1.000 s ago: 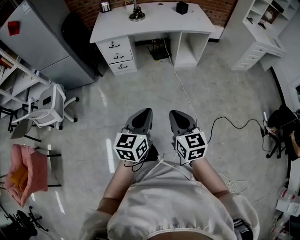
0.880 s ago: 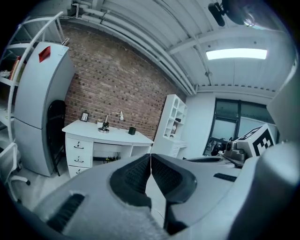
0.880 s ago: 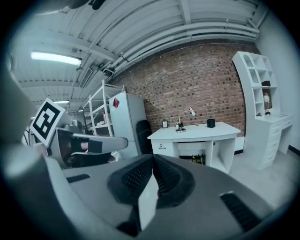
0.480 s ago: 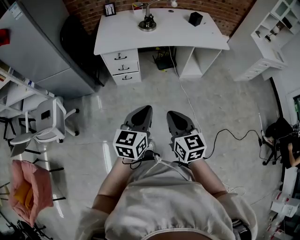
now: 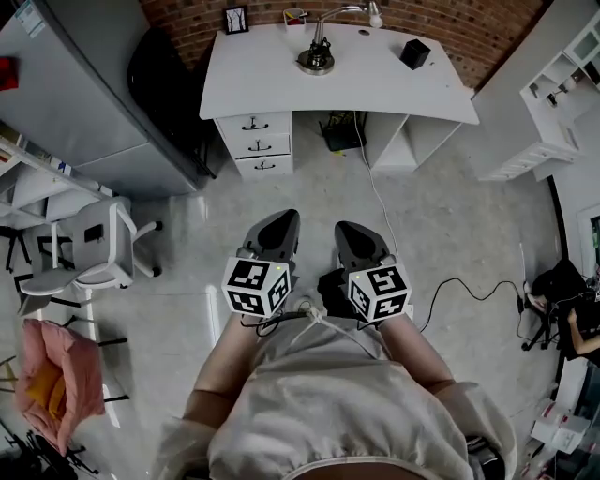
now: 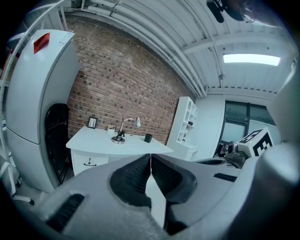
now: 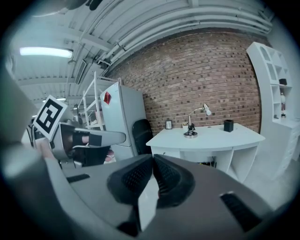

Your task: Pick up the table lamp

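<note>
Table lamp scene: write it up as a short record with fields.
target: table lamp, upright on the white desk, by the brick wall
also on desk: picture frame at the head view's left end, small black box toward its right
left gripper: shut, empty, over the floor short of the desk
right gripper: shut, empty, beside the left gripper
task state: table lamp not yet reached

The table lamp point(image 5: 318, 54) stands on the desk point(image 5: 267, 77), which backs against the brick wall point(image 5: 441, 19).

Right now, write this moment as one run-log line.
lamp: on desk, untouched | left gripper: shut, empty | right gripper: shut, empty
</note>
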`<state>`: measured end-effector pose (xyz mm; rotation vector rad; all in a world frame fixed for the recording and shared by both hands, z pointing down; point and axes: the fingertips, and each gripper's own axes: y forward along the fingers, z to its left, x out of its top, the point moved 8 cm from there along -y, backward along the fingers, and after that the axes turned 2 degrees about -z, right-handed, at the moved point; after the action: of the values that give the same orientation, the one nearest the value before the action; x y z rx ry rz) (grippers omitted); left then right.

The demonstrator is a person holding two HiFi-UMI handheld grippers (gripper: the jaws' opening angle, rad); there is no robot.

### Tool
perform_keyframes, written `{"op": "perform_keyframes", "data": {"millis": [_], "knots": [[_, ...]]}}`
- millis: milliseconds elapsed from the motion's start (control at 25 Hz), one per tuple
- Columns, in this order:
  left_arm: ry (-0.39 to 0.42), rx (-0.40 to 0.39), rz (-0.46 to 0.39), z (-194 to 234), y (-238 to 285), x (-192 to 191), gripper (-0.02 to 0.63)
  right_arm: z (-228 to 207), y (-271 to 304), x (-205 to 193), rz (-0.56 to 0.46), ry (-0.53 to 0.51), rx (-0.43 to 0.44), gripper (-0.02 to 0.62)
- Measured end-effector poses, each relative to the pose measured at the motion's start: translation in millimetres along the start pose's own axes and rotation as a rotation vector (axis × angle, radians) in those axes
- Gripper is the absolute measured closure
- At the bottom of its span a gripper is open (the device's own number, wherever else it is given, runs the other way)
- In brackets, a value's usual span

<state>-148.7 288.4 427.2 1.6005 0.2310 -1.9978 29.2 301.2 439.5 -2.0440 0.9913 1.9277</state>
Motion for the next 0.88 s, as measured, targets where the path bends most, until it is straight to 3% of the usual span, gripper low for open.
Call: {"op": "perform_keyframes", "data": {"millis": [400, 600, 880], "knots": [[-0.008, 0.158, -0.032, 46.2, 80.8, 21.7, 0.586, -81.9, 83.5, 20.7, -0.004, -0.015, 0.129, 0.568], [-0.014, 0.158, -0.026, 49.8, 157.9, 43.3, 0.586, -146.2, 129.1, 49.9, -0.005, -0.004, 0.19, 0.568], [-0.065, 0.182, -0.033, 58.8, 262.4, 66.1, 0.586, -243.7, 176.9, 89.7, 0.007, -0.017, 0.185, 0.568]]}}
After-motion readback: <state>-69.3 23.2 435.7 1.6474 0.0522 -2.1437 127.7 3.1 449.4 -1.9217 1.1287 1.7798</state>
